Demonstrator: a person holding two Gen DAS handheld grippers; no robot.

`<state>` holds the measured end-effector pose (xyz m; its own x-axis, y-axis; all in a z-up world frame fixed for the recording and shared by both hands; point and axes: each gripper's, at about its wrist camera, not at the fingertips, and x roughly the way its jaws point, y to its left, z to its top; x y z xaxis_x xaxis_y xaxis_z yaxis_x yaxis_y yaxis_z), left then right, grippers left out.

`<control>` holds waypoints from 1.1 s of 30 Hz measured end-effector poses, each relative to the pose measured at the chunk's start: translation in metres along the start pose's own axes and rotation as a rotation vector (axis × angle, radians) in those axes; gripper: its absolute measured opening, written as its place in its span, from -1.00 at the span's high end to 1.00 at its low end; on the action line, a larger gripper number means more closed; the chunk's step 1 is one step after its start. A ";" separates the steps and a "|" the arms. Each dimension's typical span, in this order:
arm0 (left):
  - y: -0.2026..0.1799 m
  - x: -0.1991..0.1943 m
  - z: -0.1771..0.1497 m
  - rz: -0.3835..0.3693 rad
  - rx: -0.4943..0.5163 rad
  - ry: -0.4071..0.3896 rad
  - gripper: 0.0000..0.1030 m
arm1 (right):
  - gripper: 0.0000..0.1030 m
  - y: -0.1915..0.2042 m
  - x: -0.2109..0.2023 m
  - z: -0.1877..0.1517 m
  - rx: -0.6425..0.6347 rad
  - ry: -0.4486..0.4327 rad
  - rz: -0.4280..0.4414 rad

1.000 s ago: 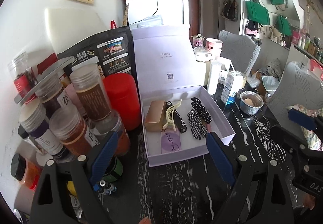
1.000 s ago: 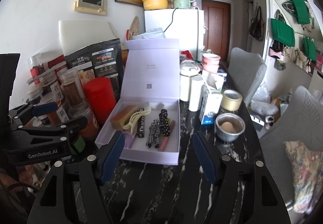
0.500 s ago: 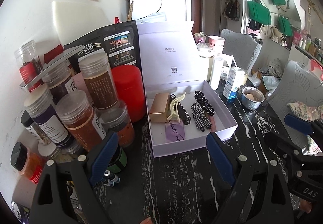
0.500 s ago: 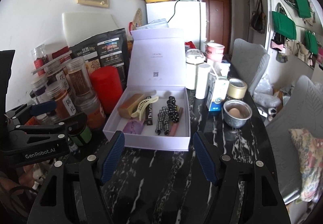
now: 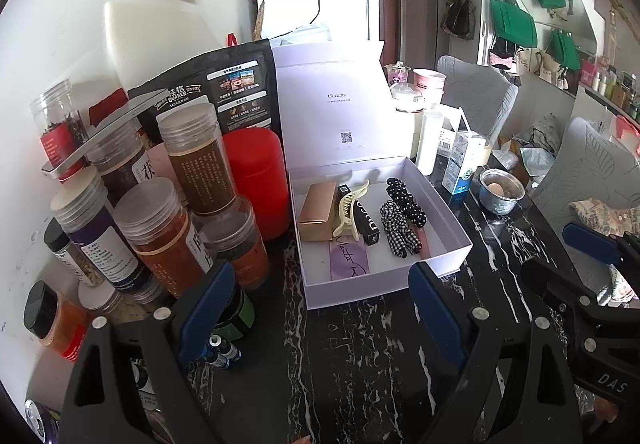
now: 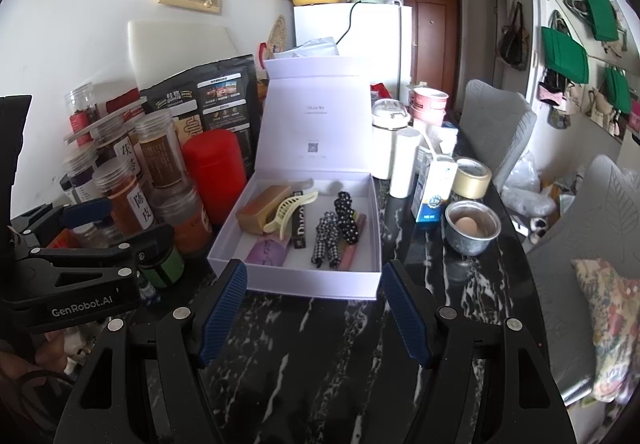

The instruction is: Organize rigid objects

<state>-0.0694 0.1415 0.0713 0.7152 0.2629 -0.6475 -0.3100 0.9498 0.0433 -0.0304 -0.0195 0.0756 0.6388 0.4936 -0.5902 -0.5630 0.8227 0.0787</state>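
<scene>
We note both grippers released and empty above the black marble table point(image 6: 320, 344): left gripper point(image 5: 320, 308) and right gripper point(image 6: 312, 304) each hang just short of the white box point(image 6: 304, 286). The box sits open, lid upright, beside the red canister point(image 5: 256, 180). Inside lie a gold carton point(image 5: 316, 210), cream claw clip point(image 5: 348, 210), black tube point(image 5: 366, 222), purple card point(image 5: 348, 262) and two patterned hair ties point(image 5: 400, 220).

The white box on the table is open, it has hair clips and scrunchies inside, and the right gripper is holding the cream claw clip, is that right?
Not quite. The right gripper holds nothing: the right wrist view shows its jaws open and empty, short of the white box. The cream claw clip lies inside the box. The rest is correct.
</scene>
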 end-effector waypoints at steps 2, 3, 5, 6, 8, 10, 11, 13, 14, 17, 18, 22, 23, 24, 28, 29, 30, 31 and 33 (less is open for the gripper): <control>-0.001 0.000 0.000 -0.002 0.005 0.000 -0.74 | -0.38 0.000 0.000 0.000 0.000 0.001 -0.003; -0.002 0.000 0.000 -0.003 0.007 0.001 -0.74 | -0.38 0.000 0.000 0.000 0.000 0.001 -0.005; -0.003 0.000 0.000 -0.004 0.010 0.002 -0.74 | -0.38 0.000 0.000 0.000 0.000 0.001 -0.005; -0.003 0.000 -0.001 -0.004 0.012 0.003 -0.74 | -0.38 0.000 0.000 0.000 0.000 0.001 -0.006; -0.004 0.000 -0.001 -0.005 0.014 0.005 -0.74 | -0.38 -0.001 -0.001 -0.001 0.000 0.001 -0.008; -0.004 0.000 -0.001 -0.005 0.015 0.007 -0.74 | -0.38 -0.001 -0.001 -0.001 0.000 0.001 -0.008; -0.004 0.000 -0.001 -0.003 0.017 0.010 -0.74 | -0.38 -0.001 -0.001 -0.001 0.000 0.001 -0.008; -0.004 0.000 -0.001 0.005 0.020 0.014 -0.74 | -0.38 -0.001 -0.001 -0.001 0.000 0.001 -0.008; -0.004 0.000 -0.001 0.007 0.020 0.014 -0.74 | -0.38 -0.002 -0.001 -0.001 0.001 0.000 -0.009; -0.004 -0.001 -0.002 0.005 0.021 0.014 -0.74 | -0.38 -0.002 -0.002 -0.001 0.001 0.000 -0.011; -0.004 -0.001 -0.002 0.006 0.021 0.014 -0.74 | -0.38 -0.002 -0.002 -0.001 0.002 0.001 -0.011; -0.005 -0.002 -0.002 0.004 0.026 0.013 -0.74 | -0.38 -0.004 -0.003 -0.003 0.005 0.003 -0.015; -0.006 -0.002 -0.003 0.003 0.028 0.013 -0.74 | -0.38 -0.003 -0.003 -0.002 0.005 0.003 -0.017; -0.007 -0.002 -0.003 0.002 0.030 0.014 -0.74 | -0.38 -0.003 -0.003 -0.002 0.005 0.003 -0.018; -0.008 -0.002 -0.002 -0.003 0.035 0.018 -0.74 | -0.38 -0.004 -0.003 -0.002 0.005 0.003 -0.020; -0.008 -0.001 -0.003 -0.004 0.035 0.021 -0.74 | -0.38 -0.003 -0.003 -0.002 0.004 0.003 -0.020; -0.008 -0.001 -0.003 -0.005 0.035 0.021 -0.74 | -0.38 -0.003 -0.003 -0.002 0.004 0.003 -0.020; -0.008 -0.001 -0.003 -0.006 0.036 0.020 -0.74 | -0.38 -0.004 -0.004 -0.002 0.004 0.002 -0.020; -0.009 -0.001 -0.003 -0.008 0.038 0.021 -0.74 | -0.38 -0.004 -0.003 -0.002 0.006 0.003 -0.021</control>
<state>-0.0696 0.1321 0.0695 0.7043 0.2523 -0.6636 -0.2802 0.9576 0.0667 -0.0314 -0.0253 0.0752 0.6489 0.4758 -0.5938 -0.5464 0.8345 0.0716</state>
